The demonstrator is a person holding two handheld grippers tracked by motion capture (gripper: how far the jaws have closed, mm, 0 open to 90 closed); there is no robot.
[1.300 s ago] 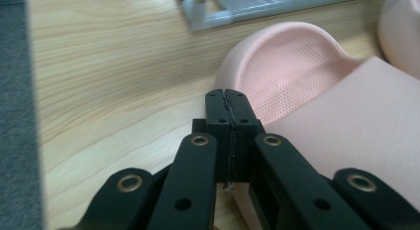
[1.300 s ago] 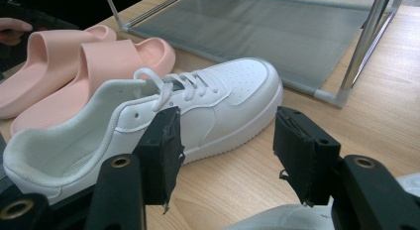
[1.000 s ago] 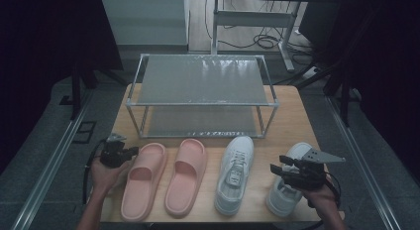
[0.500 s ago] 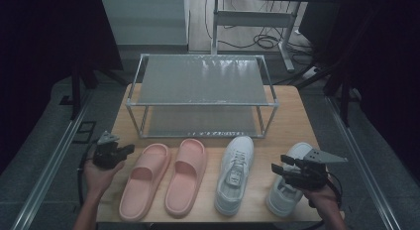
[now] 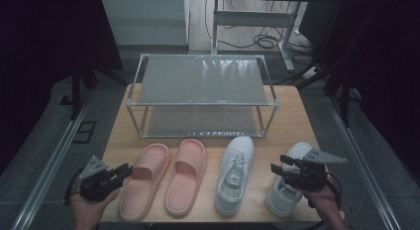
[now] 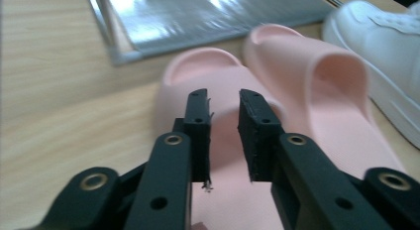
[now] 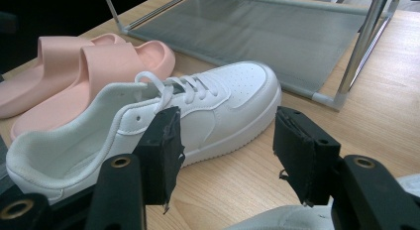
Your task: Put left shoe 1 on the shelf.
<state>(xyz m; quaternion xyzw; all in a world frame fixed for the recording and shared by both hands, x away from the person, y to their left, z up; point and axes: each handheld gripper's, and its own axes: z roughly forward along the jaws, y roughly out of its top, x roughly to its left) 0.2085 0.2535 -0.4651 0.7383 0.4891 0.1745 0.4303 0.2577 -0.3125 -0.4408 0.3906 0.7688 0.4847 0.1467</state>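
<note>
Two pink slippers (image 5: 143, 183) (image 5: 185, 173) and two white sneakers (image 5: 235, 173) (image 5: 285, 195) lie in a row on the wooden table (image 5: 292, 121). My left gripper (image 5: 125, 171) hovers at the left slipper's outer side, near the table's front corner. Its jaws have just been opening and stand a little apart with nothing between them; the left slipper (image 6: 218, 76) lies just beyond the left gripper (image 6: 225, 108). My right gripper (image 5: 278, 164) is open wide over the right sneaker and points at the left sneaker (image 7: 198, 111). Nothing is between the right gripper (image 7: 230, 133) jaws.
A two-tier metal shoe rack (image 5: 200, 86) with mesh shelves stands behind the shoes, and its lower shelf (image 7: 277, 36) sits just past the sneaker's toe. Bare table strips run along both sides of the rack. Dark floor surrounds the table.
My left gripper has drawn back toward the near table edge, away from the left slipper's middle, and its jaws now stand apart. The right gripper and all shoes stay put.
</note>
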